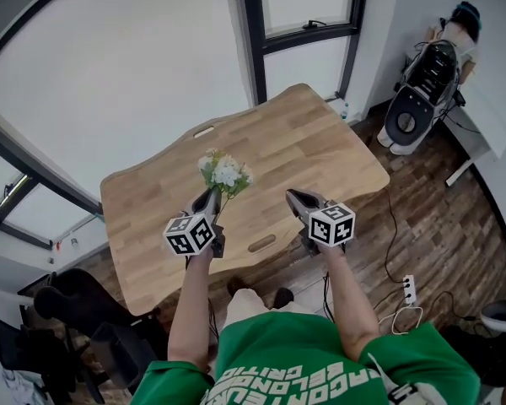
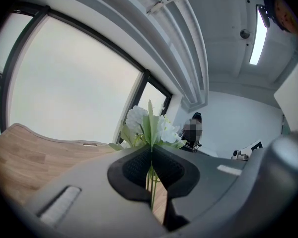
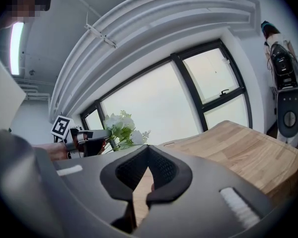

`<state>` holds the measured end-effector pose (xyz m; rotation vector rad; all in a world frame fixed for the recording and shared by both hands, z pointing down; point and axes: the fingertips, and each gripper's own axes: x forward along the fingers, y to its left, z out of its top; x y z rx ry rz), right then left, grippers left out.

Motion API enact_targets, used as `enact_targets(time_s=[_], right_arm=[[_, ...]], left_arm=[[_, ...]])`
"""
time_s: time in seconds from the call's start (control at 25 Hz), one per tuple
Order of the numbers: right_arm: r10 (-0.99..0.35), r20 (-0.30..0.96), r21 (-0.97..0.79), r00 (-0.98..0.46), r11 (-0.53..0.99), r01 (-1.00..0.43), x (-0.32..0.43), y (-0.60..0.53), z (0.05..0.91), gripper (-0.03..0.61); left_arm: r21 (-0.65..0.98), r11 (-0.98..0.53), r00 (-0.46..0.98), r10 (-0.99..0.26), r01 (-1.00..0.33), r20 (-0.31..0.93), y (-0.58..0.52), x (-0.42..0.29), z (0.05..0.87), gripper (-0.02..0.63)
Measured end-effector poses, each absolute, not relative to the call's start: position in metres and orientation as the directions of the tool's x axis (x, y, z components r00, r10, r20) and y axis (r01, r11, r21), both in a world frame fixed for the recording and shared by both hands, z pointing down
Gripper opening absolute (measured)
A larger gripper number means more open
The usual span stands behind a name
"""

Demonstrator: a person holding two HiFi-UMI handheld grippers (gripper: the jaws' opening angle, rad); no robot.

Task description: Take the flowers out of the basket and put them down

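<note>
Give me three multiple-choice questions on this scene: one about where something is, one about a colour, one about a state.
1. Where are the flowers?
A in the left tool
B lying on the floor
C in a vase

2. What colour are the flowers?
A red
B white
C yellow

3. How is the right tool?
A shut and empty
B wide open
C shut on the flowers

Answers:
1 A, they are clamped between its jaws.
2 B, white petals show above green leaves.
3 A, its jaws meet with nothing between them.
</note>
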<state>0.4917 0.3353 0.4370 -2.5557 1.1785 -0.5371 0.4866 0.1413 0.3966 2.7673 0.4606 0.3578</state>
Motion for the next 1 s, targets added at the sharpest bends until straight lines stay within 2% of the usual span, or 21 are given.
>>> enact_targets(time_s=[0.48, 1.0], right_arm=[[-0.715, 0.252, -0.371, 0.652, -0.693, -0.618, 0.523, 0.364, 0.444, 0.006], [-0.699, 0.311, -0.359, 0.643, -0.713, -0.602, 0.577, 0.332, 0.460, 0.006]], left_arm=[[0.376, -0.863, 0.885, 0.426, 0.337, 0.185, 0.165, 0.535, 0.408, 0.026], [0.426, -0.838, 0.864, 0.458, 0.341, 0.209, 0.142, 0.596, 0.436, 0.026]])
